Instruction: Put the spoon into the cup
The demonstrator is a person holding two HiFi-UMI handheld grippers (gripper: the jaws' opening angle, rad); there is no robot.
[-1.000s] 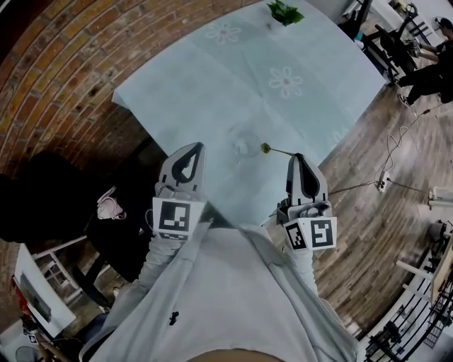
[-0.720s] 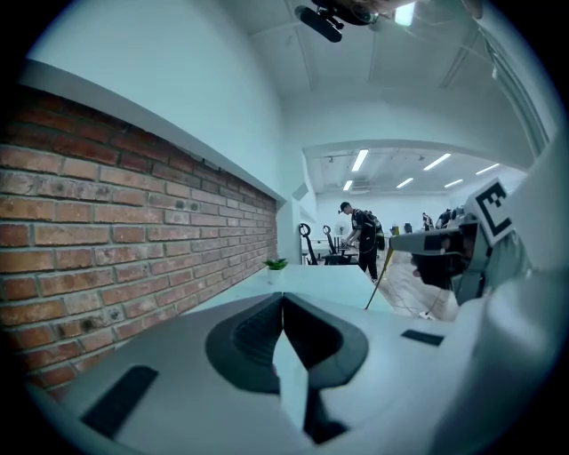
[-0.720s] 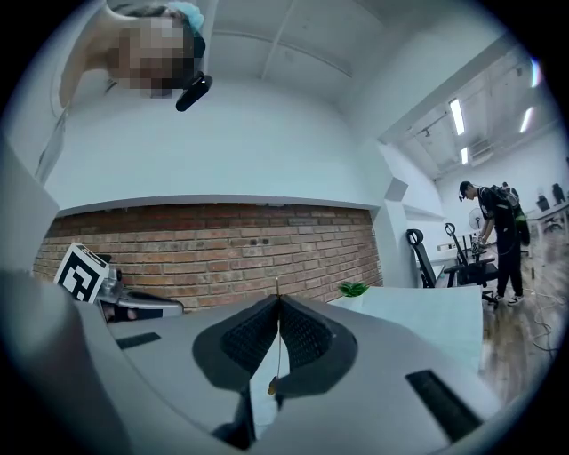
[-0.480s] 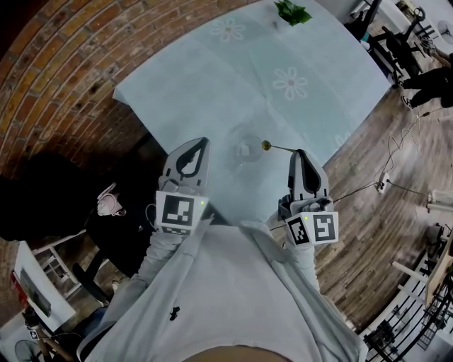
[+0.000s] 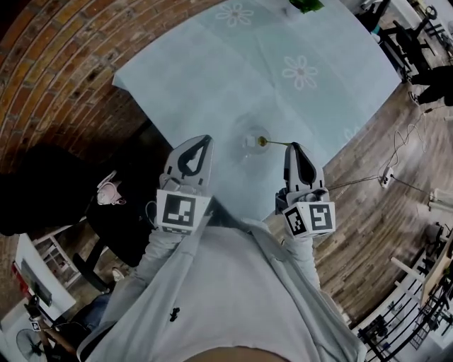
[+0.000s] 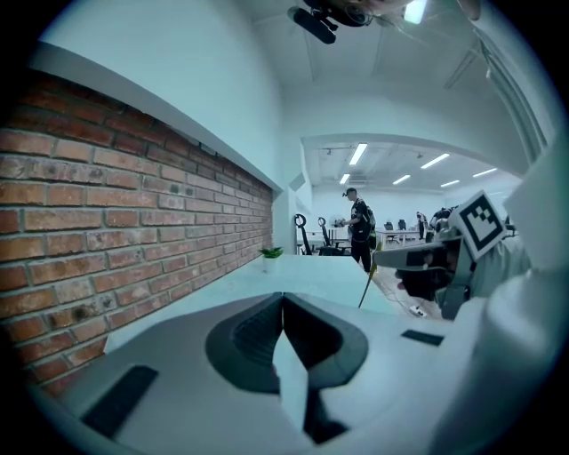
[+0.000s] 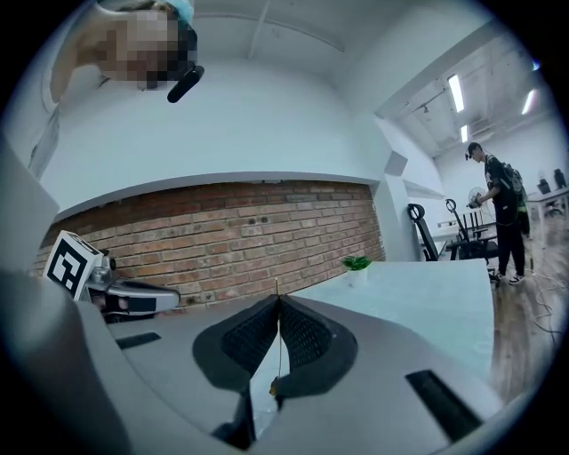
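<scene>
A clear glass cup (image 5: 245,143) stands on the pale blue table (image 5: 212,71), near its front edge. My right gripper (image 5: 296,148) is shut on the thin handle of a gold spoon (image 5: 273,143). The spoon reaches left, and its bowl hangs at the cup's right rim. In the right gripper view the spoon (image 7: 278,342) shows as a fine line pinched between the closed jaws. The left gripper (image 5: 200,141) hovers left of the cup, shut with nothing in it. From the left gripper view the spoon (image 6: 365,286) slants down from the right gripper (image 6: 378,259).
A small green plant (image 5: 306,4) sits at the table's far end. A brick wall (image 5: 56,63) runs along the left. A dark chair (image 5: 42,194) stands at the near left. Cables lie on the wooden floor (image 5: 382,177) to the right. A person (image 7: 498,209) stands far back.
The right gripper has carried the spoon left and down, so its bowl has gone from right of the cup to the cup's rim. The left gripper has hardly moved.
</scene>
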